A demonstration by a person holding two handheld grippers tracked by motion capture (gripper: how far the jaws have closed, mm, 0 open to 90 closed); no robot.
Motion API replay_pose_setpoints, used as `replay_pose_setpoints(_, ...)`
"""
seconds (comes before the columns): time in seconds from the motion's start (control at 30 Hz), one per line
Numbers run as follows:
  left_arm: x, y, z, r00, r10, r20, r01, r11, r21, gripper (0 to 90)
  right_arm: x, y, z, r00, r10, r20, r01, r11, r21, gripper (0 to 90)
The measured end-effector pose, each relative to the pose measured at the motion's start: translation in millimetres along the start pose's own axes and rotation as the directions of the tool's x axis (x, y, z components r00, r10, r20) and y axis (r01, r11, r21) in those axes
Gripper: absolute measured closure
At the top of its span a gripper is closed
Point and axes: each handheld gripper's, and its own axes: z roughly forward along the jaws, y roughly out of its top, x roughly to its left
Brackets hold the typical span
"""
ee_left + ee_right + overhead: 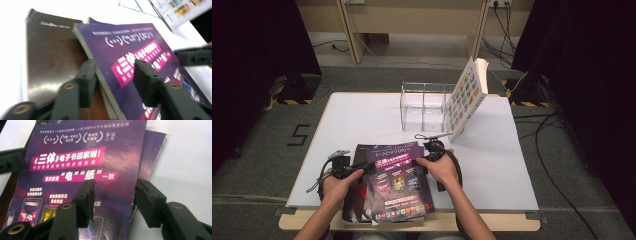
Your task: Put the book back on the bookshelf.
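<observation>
A purple book (397,185) (130,45) (82,150) with pink title bands tops a small stack at the table's front edge. Under it lie a second purple book (152,147) and a dark brown book (353,202) (50,55) that sticks out to the left. My left gripper (362,165) (116,75) stands open across the purple book's left edge, one jaw against the page edge, the other over the cover. At the opposite edge my right gripper (421,160) (115,195) is open too, one jaw over the cover and one over the white table.
At the back of the white table (362,120) stands a clear acrylic holder (423,107). A book with colourful tiles on its cover (467,97) leans against the holder's right side. Cables run over the floor to the right of the table.
</observation>
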Motion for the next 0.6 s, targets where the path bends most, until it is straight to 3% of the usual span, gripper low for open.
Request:
replay_pose_setpoints(0.23, 3.3, 3.0, 1.3, 0.9995, -0.020, -0.026, 0.020, 0.9995, 0.024, 71.1, 0.0, -1.2, -0.5, 0.9999, -0.010, 0.006, 0.010, 1.000, 0.001, 53.5)
replay_pose_setpoints(0.3, 4.0, 4.5, 2.2, 0.9995, -0.029, -0.010, 0.030, 0.9994, 0.015, 74.0, -0.3, -0.8, -1.0, 1.0000, -0.004, 0.009, 0.004, 1.000, 0.005, 53.0)
replay_pose_setpoints(0.6, 0.9, 7.1, 9.1, 0.9998, -0.018, -0.008, 0.018, 0.9995, 0.026, 74.4, -9.0, -3.3, -0.2, 0.9995, 0.029, 0.011, -0.029, 0.999, 0.016, 49.7)
